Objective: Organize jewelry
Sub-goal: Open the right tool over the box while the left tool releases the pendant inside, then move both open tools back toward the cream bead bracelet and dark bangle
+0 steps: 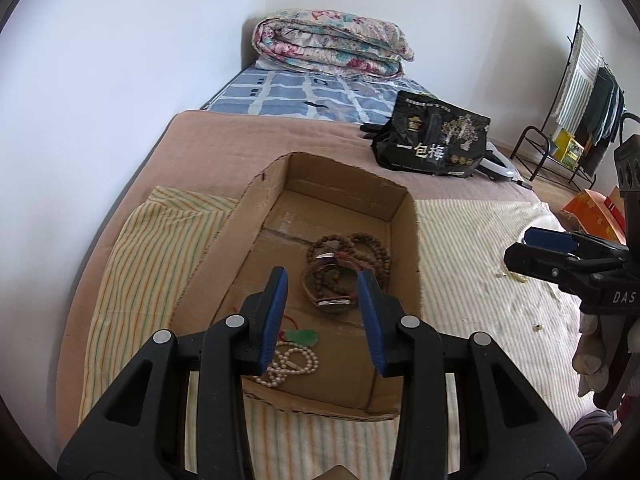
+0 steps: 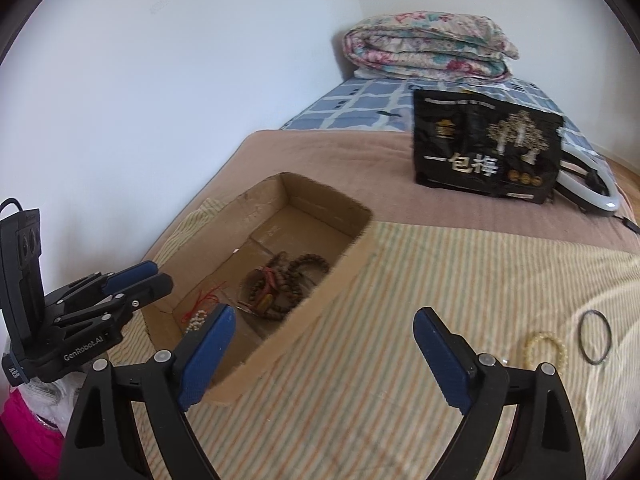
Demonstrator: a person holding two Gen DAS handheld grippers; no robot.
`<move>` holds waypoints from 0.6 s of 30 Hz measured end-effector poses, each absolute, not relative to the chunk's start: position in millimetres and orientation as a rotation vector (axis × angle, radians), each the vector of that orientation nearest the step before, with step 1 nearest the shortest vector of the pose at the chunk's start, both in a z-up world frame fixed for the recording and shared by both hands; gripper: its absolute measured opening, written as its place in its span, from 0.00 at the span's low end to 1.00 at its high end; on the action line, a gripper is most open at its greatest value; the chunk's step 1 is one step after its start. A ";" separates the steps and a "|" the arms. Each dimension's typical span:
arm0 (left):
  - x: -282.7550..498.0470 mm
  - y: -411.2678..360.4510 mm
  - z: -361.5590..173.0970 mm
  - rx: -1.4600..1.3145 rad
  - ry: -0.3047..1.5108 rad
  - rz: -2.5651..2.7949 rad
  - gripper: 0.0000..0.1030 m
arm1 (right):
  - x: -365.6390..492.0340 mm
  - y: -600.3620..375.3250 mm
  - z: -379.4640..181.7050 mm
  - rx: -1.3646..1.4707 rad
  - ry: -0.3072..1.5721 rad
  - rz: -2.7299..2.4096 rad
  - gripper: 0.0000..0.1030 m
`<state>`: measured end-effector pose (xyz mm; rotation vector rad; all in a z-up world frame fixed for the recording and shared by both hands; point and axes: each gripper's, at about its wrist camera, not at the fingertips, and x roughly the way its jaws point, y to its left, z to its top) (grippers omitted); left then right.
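Note:
An open cardboard box (image 1: 412,240) (image 2: 332,296) sits on a striped cloth on the bed. Inside lie brown wooden bead strands (image 1: 352,256) (image 2: 288,280), a pearl strand (image 1: 292,364) (image 2: 196,320) and a green pendant on a red cord (image 1: 304,336). My left gripper (image 1: 323,273) (image 2: 158,276) hovers over the box, open, with nothing between its pads. My right gripper (image 2: 325,314) (image 1: 528,250) is open wide and empty, over the cloth to the right of the box. A yellow bead bracelet (image 2: 546,350) and a thin black ring (image 2: 595,336) lie on the cloth further right.
A black snack bag (image 1: 432,140) (image 2: 484,148) stands beyond the box, with a ring light (image 2: 592,188) behind it. At the head of the bed lies a folded floral quilt (image 1: 332,44). The wall runs along the left; a clothes rack (image 1: 580,92) stands far right.

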<state>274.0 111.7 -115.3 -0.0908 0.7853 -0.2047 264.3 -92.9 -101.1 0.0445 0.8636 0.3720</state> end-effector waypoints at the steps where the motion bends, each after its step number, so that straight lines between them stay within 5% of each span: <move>1: 273.1 108.2 -113.8 -0.089 0.783 -0.209 0.35 | 263.0 -97.2 -100.5 0.048 0.862 0.366 0.89; 18: 266.3 25.7 -100.9 -0.049 0.760 -0.340 0.35 | 232.7 -212.1 -91.9 0.077 0.832 0.209 0.90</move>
